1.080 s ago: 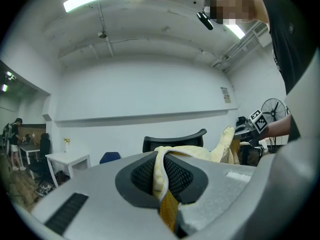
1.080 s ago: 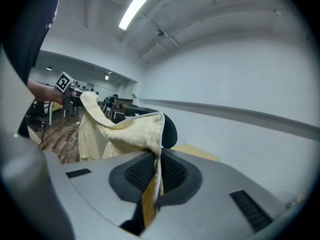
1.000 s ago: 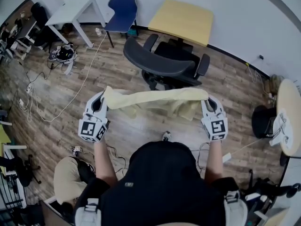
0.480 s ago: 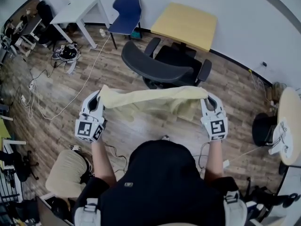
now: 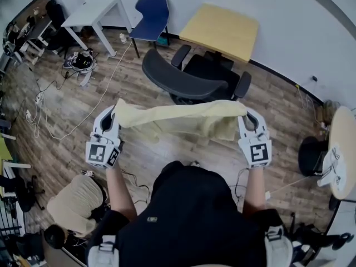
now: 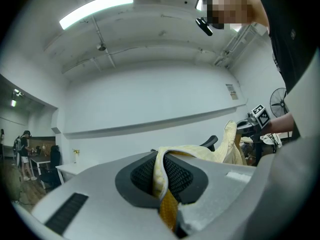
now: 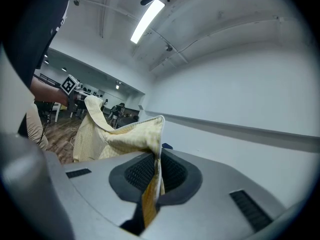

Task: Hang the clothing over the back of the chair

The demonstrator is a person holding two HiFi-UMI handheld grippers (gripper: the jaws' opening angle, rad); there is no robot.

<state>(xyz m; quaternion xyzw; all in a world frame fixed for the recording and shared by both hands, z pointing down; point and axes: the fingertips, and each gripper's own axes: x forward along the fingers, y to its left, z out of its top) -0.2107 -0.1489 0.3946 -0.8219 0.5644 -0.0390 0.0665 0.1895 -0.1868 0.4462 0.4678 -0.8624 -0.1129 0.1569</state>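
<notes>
A pale yellow garment hangs stretched between my two grippers in the head view, its lower part drooping near the right end. My left gripper is shut on its left corner, the cloth pinched between the dark pads. My right gripper is shut on the right corner, with a fold of cloth squeezed in the jaws. The black office chair stands just beyond the garment, its curved backrest facing me and lying below the held cloth.
A yellow-topped table stands behind the chair by the wall. A blue chair and a white table are at the far left, with cables across the wood floor. A round table is at the right edge, a beige stool near my left.
Both grippers have risen with the stretched garment and come closer to the chair's backrest. The grip on both corners is unchanged.
</notes>
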